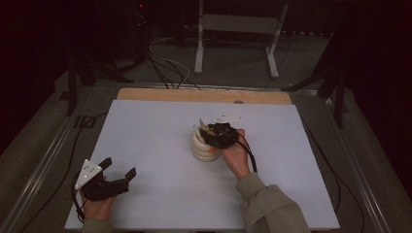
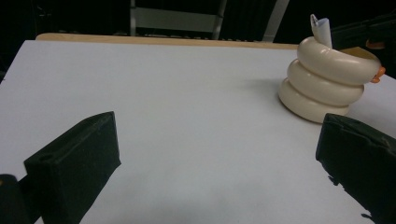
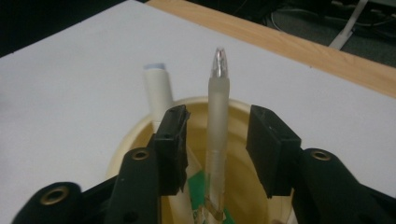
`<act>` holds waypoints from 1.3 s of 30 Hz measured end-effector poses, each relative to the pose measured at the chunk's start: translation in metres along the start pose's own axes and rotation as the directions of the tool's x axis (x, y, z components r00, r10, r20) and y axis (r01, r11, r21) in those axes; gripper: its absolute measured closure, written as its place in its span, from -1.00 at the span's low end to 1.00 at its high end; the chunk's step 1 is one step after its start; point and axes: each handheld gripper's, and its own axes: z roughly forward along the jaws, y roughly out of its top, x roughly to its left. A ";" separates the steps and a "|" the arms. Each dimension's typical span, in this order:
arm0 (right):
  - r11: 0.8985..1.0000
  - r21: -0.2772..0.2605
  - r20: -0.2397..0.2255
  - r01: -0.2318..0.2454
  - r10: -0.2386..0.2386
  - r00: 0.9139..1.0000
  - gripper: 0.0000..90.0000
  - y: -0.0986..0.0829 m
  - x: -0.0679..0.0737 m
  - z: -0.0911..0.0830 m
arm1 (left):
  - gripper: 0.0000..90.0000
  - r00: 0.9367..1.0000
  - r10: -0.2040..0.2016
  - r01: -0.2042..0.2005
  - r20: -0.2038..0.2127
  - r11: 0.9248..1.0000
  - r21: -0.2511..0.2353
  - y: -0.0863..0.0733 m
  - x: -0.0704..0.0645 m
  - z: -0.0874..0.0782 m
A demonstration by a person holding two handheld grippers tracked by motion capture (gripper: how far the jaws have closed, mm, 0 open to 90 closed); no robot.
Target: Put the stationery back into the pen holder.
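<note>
Standing between right gripper jaws, untouched: frosted pen in holder; jaws apart.

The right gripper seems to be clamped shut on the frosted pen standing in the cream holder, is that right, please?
Not quite: in the right gripper view the right gripper is open, its jaws standing either side of the frosted pen with gaps, not clamped. The pen does stand in the cream holder.

The high view is looking forward and down from the person's side, taking in the whole tabletop. The left gripper view is sitting low near the 7 o'clock corner, facing the cream holder toward 1 o'clock. The right gripper view is hovering close over that holder, which all views are sharing.
</note>
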 end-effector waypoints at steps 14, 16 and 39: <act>0.998 -0.015 0.007 -0.055 0.055 0.998 -0.47 0.005 -0.010 -0.007 | -1.00 1.000 0.002 -0.002 0.000 1.000 0.004 0.000 0.000 0.001; 0.998 -0.009 0.012 -0.056 0.056 0.998 -0.58 0.006 -0.011 -0.007 | -1.00 1.000 0.002 -0.002 0.001 1.000 0.003 0.000 0.000 0.001; 0.999 -0.020 0.067 -0.041 0.043 0.997 -1.00 0.004 -0.039 -0.038 | -1.00 1.000 0.001 -0.001 -0.001 1.000 0.000 0.000 -0.001 0.000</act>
